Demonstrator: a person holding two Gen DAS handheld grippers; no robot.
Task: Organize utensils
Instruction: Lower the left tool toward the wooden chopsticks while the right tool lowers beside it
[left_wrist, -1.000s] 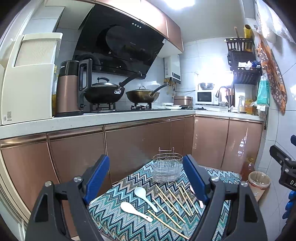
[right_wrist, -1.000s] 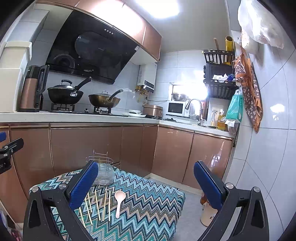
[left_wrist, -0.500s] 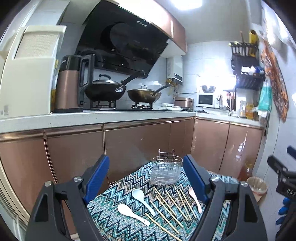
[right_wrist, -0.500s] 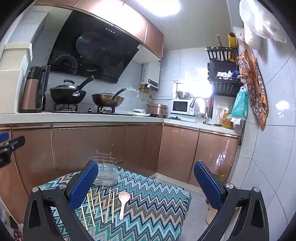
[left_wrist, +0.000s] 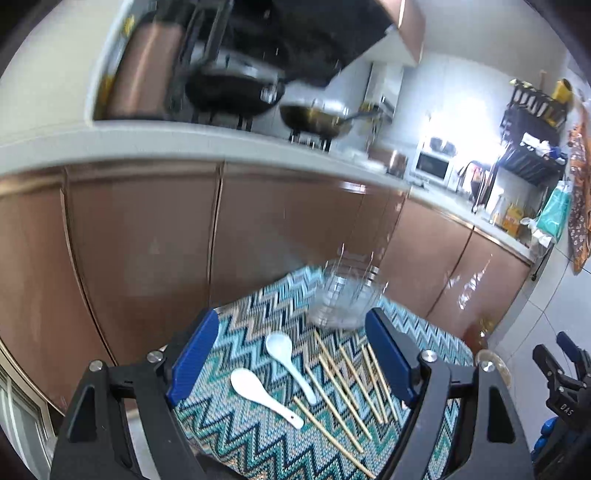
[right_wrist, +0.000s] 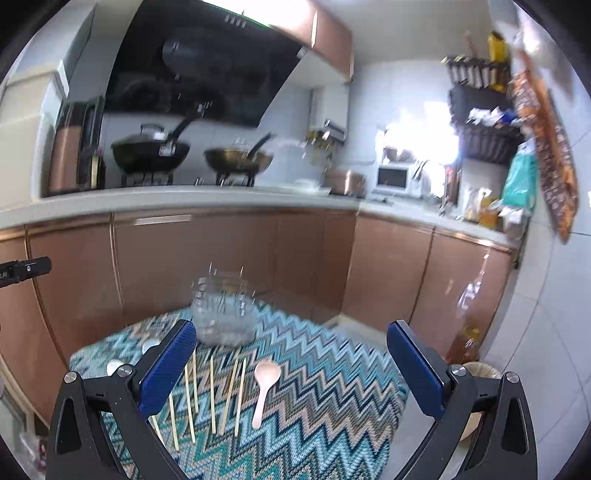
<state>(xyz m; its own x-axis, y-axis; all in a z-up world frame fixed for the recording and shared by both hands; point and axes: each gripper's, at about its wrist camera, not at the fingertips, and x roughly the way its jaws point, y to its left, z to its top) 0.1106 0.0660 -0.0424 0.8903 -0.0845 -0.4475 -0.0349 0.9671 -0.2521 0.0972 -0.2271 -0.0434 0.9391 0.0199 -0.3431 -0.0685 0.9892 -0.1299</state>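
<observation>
Two white spoons (left_wrist: 264, 393) (left_wrist: 288, 356) lie on the zigzag-patterned cloth (left_wrist: 258, 435), with several wooden chopsticks (left_wrist: 343, 384) spread to their right. A wire utensil holder (left_wrist: 349, 299) stands at the cloth's far end, blurred. My left gripper (left_wrist: 291, 363) hovers open above the spoons, holding nothing. In the right wrist view a pinkish spoon (right_wrist: 264, 387) lies right of the chopsticks (right_wrist: 214, 391), and the holder (right_wrist: 223, 314) stands behind them. My right gripper (right_wrist: 291, 367) is open and empty above the cloth (right_wrist: 332, 413).
Copper-coloured cabinets (right_wrist: 221, 266) and a countertop (right_wrist: 184, 199) with two pans (right_wrist: 149, 151) and a kettle (right_wrist: 68, 147) run behind the table. A small bin (right_wrist: 476, 373) stands on the floor to the right. The other gripper's edge (left_wrist: 561, 373) shows at right.
Both cameras have tilted downward and moved closer to the cloth; the spoons, chopsticks and holder now look larger. Both grippers stay open and nothing on the table has moved.
</observation>
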